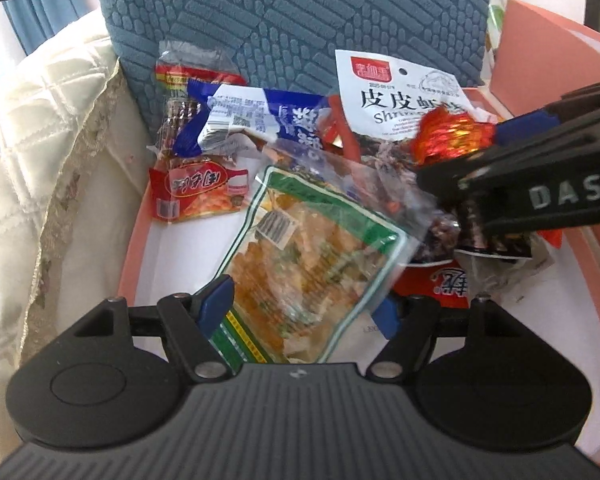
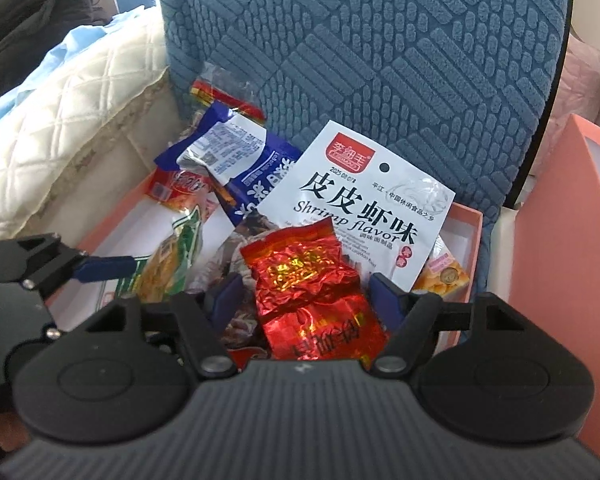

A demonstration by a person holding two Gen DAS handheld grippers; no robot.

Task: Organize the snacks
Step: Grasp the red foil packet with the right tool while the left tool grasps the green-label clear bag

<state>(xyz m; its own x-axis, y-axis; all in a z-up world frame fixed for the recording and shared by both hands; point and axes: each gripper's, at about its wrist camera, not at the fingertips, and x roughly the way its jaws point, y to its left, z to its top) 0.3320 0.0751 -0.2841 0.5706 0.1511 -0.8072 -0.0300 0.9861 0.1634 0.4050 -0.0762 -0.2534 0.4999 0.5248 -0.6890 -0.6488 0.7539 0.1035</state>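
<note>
Scene: You hold two grippers over a pink box [image 2: 466, 216] of snacks, set against a blue cushion [image 2: 380, 60] on the far side.

Left gripper [image 1: 300, 304]: Its blue pads sit on either side of the green pack [image 1: 308, 264]. They look to be pinching its near end, since the pack stands tilted off the box floor rather than lying flat.

Right gripper [image 2: 304, 292]: Its jaws are spread to either side of the red foil pack [image 2: 312, 292]. In the right wrist view a gap shows at each pad; in the left wrist view the pack seems carried at its tip. Whether the pads press it, you cannot tell for sure.

Why held so: Both packs hang over the box, so you appear to be bringing them in to join the pile, one per hand.

Task items: The snacks lie heaped at the far end of the box, the white shrimp bag [image 2: 360, 208] propped on the cushion, the blue pack [image 2: 252, 168] to its left, a small red pack [image 1: 200, 192] at the left wall.

Around: A quilted cream cover [image 1: 40, 140] lies left of the box; a pink lid [image 2: 560, 260] stands to the right.

In the way: The two grippers crowd close together over the pile. Bare white floor shows only at the near left, so the green pack has room there; the foil pack has only other packs under it.
</note>
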